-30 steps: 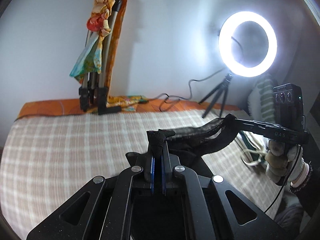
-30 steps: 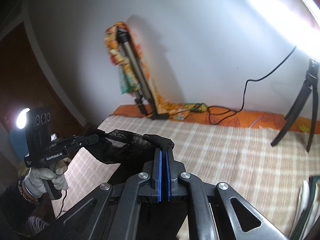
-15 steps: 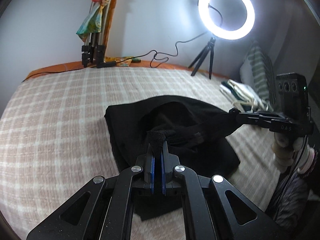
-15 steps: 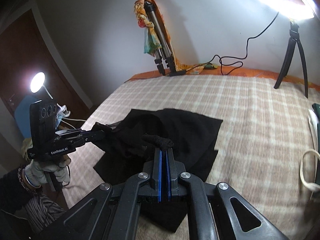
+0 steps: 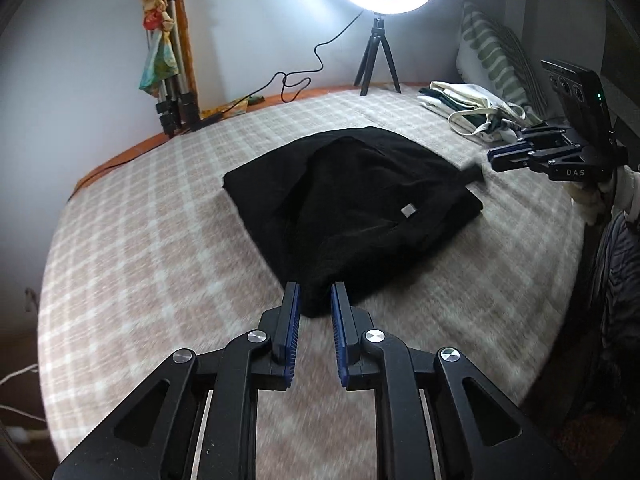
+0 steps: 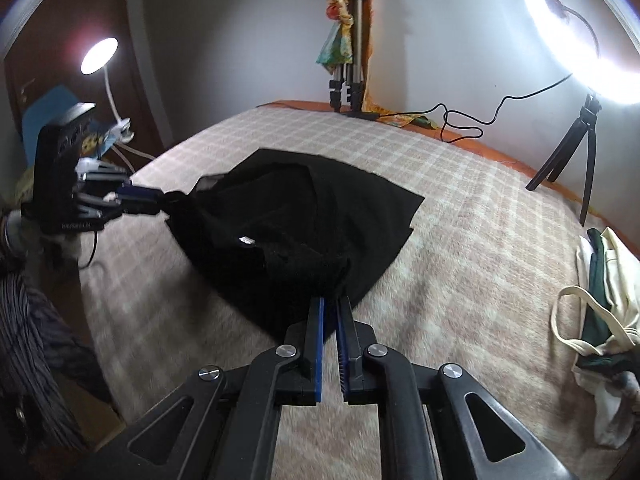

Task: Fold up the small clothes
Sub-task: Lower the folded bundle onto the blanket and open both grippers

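Observation:
A black garment [image 5: 360,204] lies spread on the checked bedcover, with a small grey label on top; it also shows in the right wrist view [image 6: 296,232]. My left gripper [image 5: 314,294] is open, its jaws apart at the garment's near corner, with the cloth lying between the tips. My right gripper [image 6: 330,304] is open by a narrow gap at the garment's other near corner. In the left wrist view the right gripper [image 5: 494,156] sits just off the garment's right corner. In the right wrist view the left gripper [image 6: 158,200] touches the left corner.
A ring light on a small tripod [image 5: 378,60] stands at the back of the bed. A folded tripod draped with a colourful scarf [image 5: 168,64] leans on the wall. A pile of light and green clothes [image 6: 604,320] lies at the right. A cable [image 5: 296,80] runs along the back.
The garment was held up between both shut grippers, then lowered flat onto the bed. Both grippers have opened and let go of its corners.

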Demonstrator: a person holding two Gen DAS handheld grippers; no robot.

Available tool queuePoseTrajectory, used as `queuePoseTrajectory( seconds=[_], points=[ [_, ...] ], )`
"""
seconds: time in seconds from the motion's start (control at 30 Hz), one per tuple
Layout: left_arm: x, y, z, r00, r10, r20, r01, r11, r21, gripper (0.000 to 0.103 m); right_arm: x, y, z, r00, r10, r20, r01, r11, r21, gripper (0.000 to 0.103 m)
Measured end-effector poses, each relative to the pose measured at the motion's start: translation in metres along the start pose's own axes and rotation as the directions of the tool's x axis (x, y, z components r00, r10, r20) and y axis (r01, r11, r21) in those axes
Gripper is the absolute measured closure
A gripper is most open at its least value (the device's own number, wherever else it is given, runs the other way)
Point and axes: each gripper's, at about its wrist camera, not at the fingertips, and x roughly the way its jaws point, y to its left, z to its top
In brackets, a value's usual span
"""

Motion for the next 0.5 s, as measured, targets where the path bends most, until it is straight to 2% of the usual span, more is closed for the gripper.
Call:
queuePoseTrajectory(
  seconds=[0.13, 0.23, 0.37, 0.47, 0.5],
  points=[
    [-0.014, 0.008, 0.007, 0.998, -0.012, 0.054, 0.015, 0.998, -0.060, 0.089, -0.019, 0.003, -0.001, 0.999, 0.004, 0.051, -0.004, 1.000, 0.005, 0.087],
    [-0.006, 0.008, 0.019, 0.997, -0.018, 0.073, 0.025, 0.995, -0.095, 0.089, -0.015, 0.005, 0.005, 0.998, 0.004, 0.061, -0.006, 1.000, 0.024, 0.086],
    [0.012, -0.008, 0.030, 0.996, -0.044, 0.076, 0.051, 0.995, -0.084, 0.089, 0.008, 0.009, 0.007, 1.000, 0.023, -0.001, -0.022, 0.999, 0.044, 0.085],
    [0.024, -0.031, 0.036, 0.993, -0.097, 0.062, 0.100, 0.994, -0.047, 0.088, 0.022, -0.002, 0.006, 0.999, 0.026, -0.043, -0.021, 0.993, 0.120, 0.074],
    [0.029, -0.039, 0.038, 0.993, -0.108, 0.054, 0.110, 0.994, -0.029, 0.081, 0.024, -0.010, 0.006, 0.998, 0.052, -0.045, -0.044, 0.984, 0.173, 0.073]
  ],
)
